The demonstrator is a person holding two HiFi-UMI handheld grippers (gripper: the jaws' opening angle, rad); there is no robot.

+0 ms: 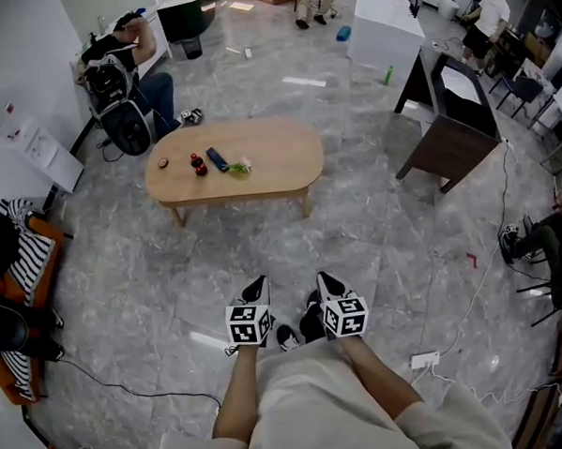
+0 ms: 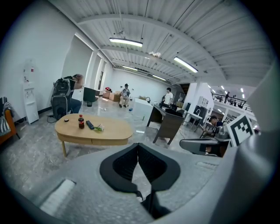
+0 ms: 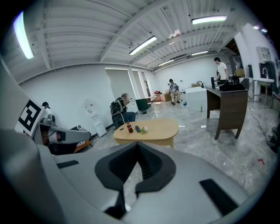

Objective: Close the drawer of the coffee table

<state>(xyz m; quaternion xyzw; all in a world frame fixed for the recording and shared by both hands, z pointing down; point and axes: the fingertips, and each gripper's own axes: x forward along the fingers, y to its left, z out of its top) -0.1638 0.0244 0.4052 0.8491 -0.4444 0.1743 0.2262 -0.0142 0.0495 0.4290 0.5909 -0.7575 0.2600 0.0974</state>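
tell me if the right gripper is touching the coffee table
Apart. In the head view a wide stretch of floor lies between the right gripper and the coffee table.

Oval wooden table (image 1: 278, 163) on a grey marble floor (image 1: 376, 251), bearing a small dark bottle (image 1: 199, 164), a dark remote (image 1: 217, 159), a green item (image 1: 239, 167) and a small round object (image 1: 163, 162). Well apart from it, left gripper (image 1: 256, 286) and right gripper (image 1: 325, 283) point tableward, side by side. Dark desk (image 1: 450, 130) at right.
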